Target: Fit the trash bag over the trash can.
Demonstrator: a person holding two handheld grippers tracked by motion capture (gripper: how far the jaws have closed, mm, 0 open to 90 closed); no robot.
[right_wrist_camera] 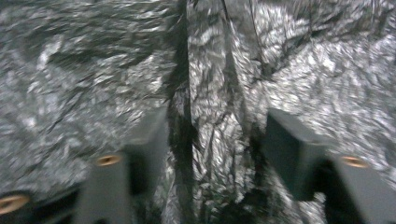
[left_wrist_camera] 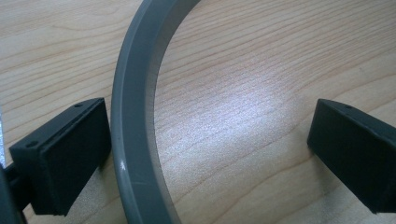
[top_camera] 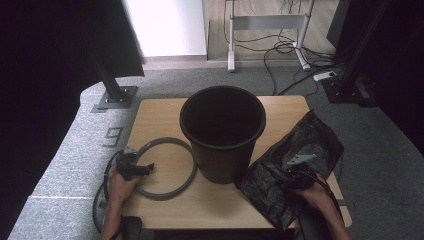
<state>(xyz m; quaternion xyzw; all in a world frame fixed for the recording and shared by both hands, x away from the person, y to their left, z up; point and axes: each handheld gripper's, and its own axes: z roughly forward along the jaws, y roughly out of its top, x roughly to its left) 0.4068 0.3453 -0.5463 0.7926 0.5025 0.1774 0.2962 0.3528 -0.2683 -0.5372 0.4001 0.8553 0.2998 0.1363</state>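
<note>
Left tongs (left_wrist_camera: 210, 154) wide open astride flat grey ring (left_wrist_camera: 133, 116), right tongs (right_wrist_camera: 215, 154) half-closed around bag fold (right_wrist_camera: 205, 93)

A light wooden table (top_camera: 165, 112) stands on grey carpet (top_camera: 65, 155), where a "9" marking (top_camera: 113, 136) lies left of the table. Behind, a white panel (top_camera: 167, 27) meets a strip of pale wood floor (top_camera: 265, 10), on which a grey metal stand (top_camera: 267, 22) rises among loose black cables (top_camera: 285, 50) and a white power strip (top_camera: 325, 76). Dark curtains (top_camera: 30, 75) hang on both sides, with a black post on a base plate (top_camera: 116, 95) at the left.
</note>
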